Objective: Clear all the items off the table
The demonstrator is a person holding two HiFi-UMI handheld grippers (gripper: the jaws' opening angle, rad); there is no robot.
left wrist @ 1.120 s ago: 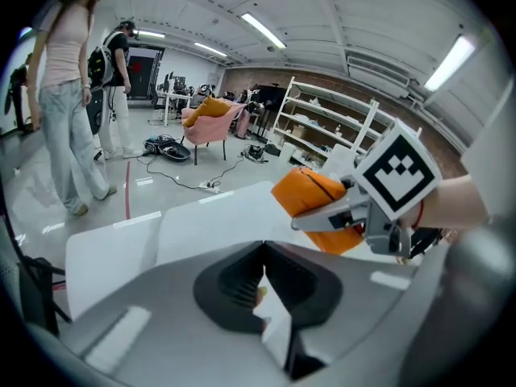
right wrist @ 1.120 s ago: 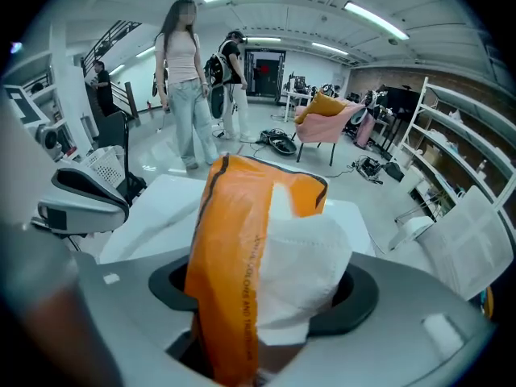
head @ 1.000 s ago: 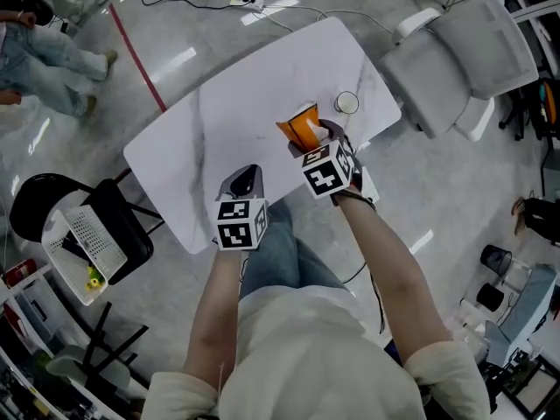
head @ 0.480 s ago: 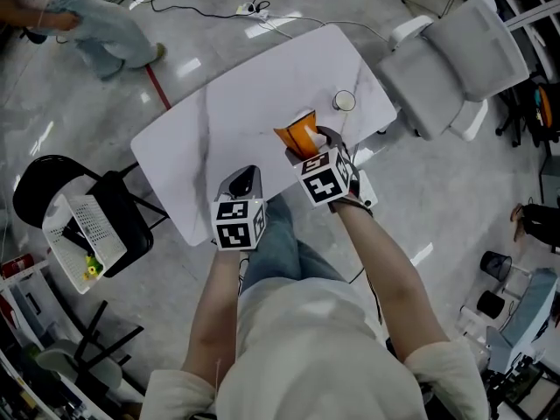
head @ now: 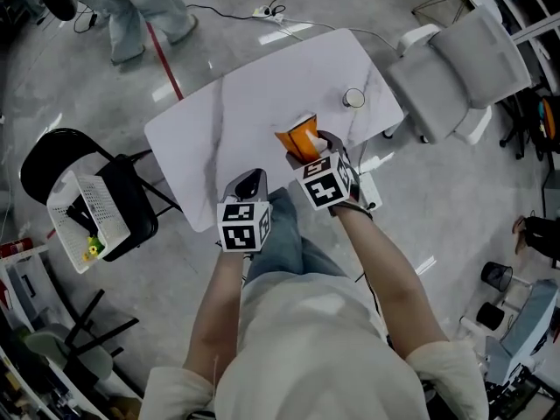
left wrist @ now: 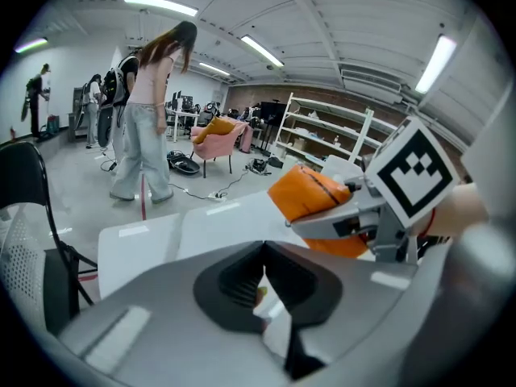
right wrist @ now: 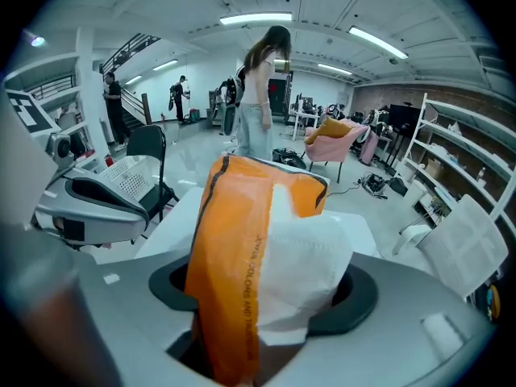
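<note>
Orange packet (head: 300, 136): orange wrapper with a white panel, likely a tissue pack. It stands upright between the jaws of the right tongs (head: 317, 143). The jaws are part-way apart and pressed onto its lower half, and the top sticks up past them. From the left gripper view the packet (left wrist: 318, 204) appears lifted clear of the surface (head: 236, 121), over its near edge.

Left tongs (head: 248, 182): jaws fully together, beside the right tongs and nearer the person. No held item can be made out between them. A small pale speck shows at the gap, too small to identify.

Surface: white, marbled, mostly bare. One round white item (head: 353, 98) sits near the far right corner, well apart from both tongs. It may be a small cup or a lid; which one cannot be told.

Progress (judgement): late in the task. The packet is picked up but not yet put down anywhere, and the round white item is untouched. Two things are left to handle.

Surroundings: a white mesh basket (head: 54, 217) rests on a black chair (head: 131, 208) off the surface's left end. It holds a yellow-green thing (head: 92, 253) and is the likely drop point. A white chair (head: 464, 59) stands beyond the right end, and a person (left wrist: 149, 111) stands further back in the room.
</note>
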